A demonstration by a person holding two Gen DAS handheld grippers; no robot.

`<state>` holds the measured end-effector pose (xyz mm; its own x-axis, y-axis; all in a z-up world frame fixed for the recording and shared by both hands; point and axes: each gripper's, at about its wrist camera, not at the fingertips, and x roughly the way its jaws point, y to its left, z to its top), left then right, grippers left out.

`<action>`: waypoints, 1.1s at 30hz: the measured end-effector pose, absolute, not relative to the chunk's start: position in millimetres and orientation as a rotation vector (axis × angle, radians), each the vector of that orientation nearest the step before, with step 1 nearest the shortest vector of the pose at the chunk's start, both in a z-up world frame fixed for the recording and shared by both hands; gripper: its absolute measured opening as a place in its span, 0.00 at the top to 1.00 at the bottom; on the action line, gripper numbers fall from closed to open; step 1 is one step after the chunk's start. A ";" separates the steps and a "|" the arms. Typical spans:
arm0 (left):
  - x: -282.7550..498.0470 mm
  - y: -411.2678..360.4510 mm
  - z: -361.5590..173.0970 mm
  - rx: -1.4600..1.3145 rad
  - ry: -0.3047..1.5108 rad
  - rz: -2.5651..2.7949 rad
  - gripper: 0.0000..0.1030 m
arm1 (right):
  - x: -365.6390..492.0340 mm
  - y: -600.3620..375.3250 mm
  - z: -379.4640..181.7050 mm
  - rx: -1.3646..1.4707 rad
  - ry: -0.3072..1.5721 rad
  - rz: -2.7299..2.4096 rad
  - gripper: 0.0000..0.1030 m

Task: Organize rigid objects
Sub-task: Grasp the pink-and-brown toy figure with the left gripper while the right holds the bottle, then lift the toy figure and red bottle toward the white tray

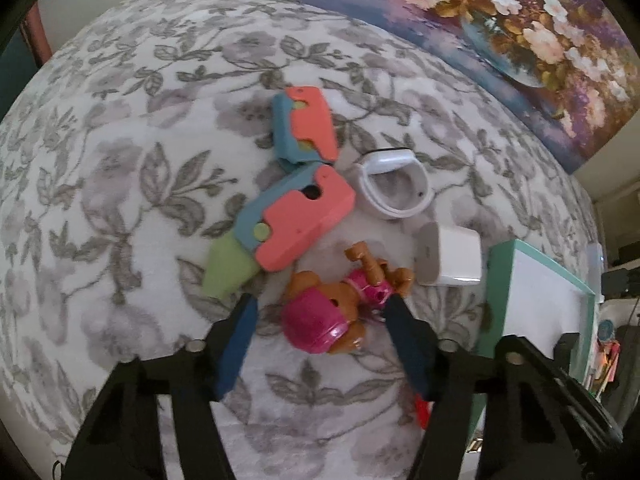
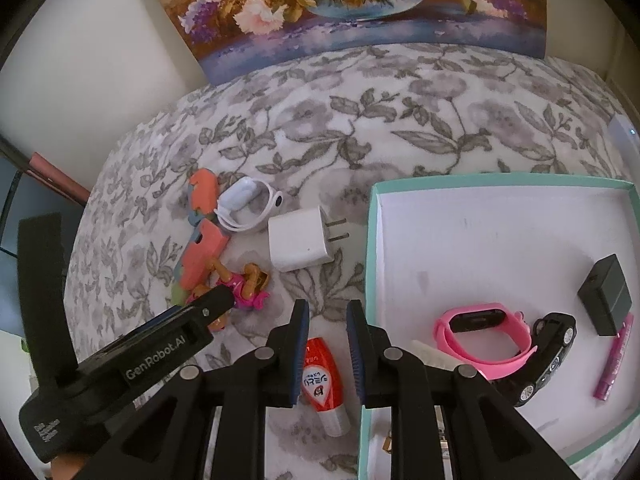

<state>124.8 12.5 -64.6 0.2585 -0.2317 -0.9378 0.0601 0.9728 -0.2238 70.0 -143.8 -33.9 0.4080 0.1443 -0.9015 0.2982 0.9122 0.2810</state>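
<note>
A brown toy dog with a pink helmet (image 1: 332,316) lies on the floral blanket. My left gripper (image 1: 322,304) points down over it with a finger on each side. The right finger touches the dog, and a gap shows at the left finger, so the gripper is open. The right wrist view shows that gripper (image 2: 216,300) over the dog (image 2: 244,284). My right gripper (image 2: 327,308) is shut and hangs beside the teal box (image 2: 372,240). A red bottle (image 2: 324,376) lies on the blanket below its fingers.
Two coral-and-teal foam toys (image 1: 304,220), a white wristband (image 1: 394,184) and a white charger (image 1: 452,254) lie just beyond the dog. In the box are a pink band (image 2: 484,336), a black toy car (image 2: 548,356), a dark block (image 2: 608,296) and a purple tube (image 2: 614,360). A flower painting (image 2: 340,8) stands behind.
</note>
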 end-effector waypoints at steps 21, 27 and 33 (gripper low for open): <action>119.9 14.0 -63.1 -0.127 1.311 -0.214 0.49 | 73.0 -122.2 -50.1 0.343 1.243 -0.073 0.54; 115.6 13.6 -62.1 -0.095 1.334 -0.228 0.44 | 74.3 -111.7 -55.4 0.289 1.273 -0.053 0.54; 114.3 10.3 -64.3 -0.075 1.341 -0.239 0.39 | 74.5 -102.6 -62.8 0.232 1.297 -0.042 0.54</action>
<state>114.3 10.3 -64.3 0.2079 -0.2141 -0.9544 0.1287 0.9733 -0.1903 74.5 -102.6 -62.8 0.2733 0.0992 -0.9568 0.1604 0.9760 0.1471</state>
